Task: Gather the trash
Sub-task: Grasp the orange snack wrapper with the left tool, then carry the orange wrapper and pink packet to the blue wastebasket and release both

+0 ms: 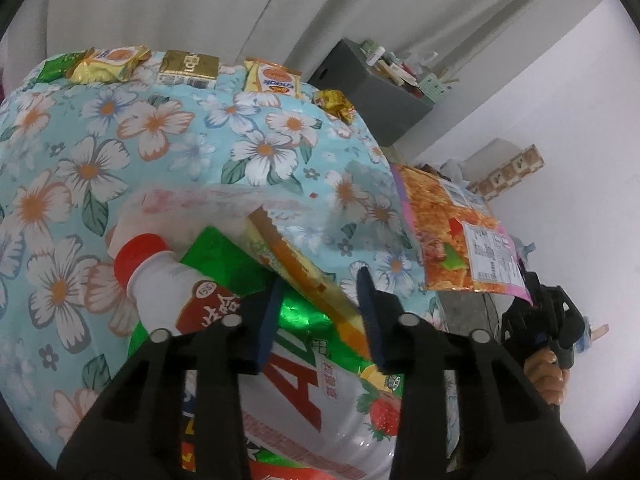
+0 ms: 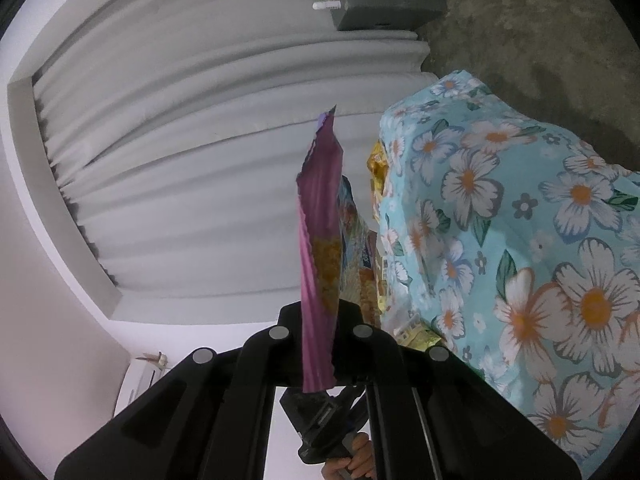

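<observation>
In the left wrist view my left gripper [image 1: 322, 320] hangs over a heap of trash in a clear plastic bag [image 1: 192, 200]: a white bottle with a red cap [image 1: 160, 272], a green foil wrapper [image 1: 224, 260] and a yellow-orange wrapper [image 1: 296, 264]. Its blue pads [image 1: 268, 320] stand apart; the yellow-orange wrapper runs through the gap and I see no pad pressing on it. My right gripper [image 2: 318, 320] is shut on a pink and orange snack packet [image 2: 320, 240], held upright beside the floral cloth. The same snack packet [image 1: 452, 232] and right gripper [image 1: 540, 300] show at the right.
A blue floral cloth [image 1: 120, 152] covers the surface. Along its far edge lie several wrappers: yellow packets [image 1: 108, 64], a gold box [image 1: 188, 68], a crumpled gold wrapper [image 1: 336, 104]. A grey cabinet [image 1: 372, 92] with clutter stands behind. White curtains [image 2: 200, 160] and concrete floor [image 2: 540, 40] surround it.
</observation>
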`<state>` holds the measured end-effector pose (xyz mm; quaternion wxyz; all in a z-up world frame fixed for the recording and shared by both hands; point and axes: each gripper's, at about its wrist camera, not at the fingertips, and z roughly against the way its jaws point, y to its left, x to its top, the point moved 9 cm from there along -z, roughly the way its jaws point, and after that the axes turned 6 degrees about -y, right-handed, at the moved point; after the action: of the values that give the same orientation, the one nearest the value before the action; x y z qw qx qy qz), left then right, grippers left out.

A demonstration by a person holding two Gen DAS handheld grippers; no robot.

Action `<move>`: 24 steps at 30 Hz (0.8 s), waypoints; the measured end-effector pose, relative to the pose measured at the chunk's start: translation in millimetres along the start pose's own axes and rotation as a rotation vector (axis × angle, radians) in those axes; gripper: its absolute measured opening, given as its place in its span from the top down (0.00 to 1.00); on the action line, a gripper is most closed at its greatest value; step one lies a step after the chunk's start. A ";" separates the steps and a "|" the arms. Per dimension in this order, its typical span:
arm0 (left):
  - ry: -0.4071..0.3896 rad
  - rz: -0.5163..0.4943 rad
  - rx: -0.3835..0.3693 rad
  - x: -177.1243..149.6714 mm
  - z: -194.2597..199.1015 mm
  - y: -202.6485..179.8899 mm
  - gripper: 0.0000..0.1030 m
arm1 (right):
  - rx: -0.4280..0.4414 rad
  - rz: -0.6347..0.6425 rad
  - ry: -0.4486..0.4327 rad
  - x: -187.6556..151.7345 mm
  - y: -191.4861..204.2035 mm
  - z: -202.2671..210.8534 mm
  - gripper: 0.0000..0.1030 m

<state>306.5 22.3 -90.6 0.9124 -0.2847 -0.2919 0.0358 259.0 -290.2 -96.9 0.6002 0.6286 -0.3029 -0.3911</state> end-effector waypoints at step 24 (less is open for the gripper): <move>-0.109 0.022 -0.201 -19.0 70.1 -39.6 0.93 | -0.004 0.080 -0.024 -30.2 43.3 37.4 0.97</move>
<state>248.0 19.8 -32.2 0.8616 -0.3754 -0.3403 0.0317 215.5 -288.0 -49.2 0.6129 0.6102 -0.3340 -0.3748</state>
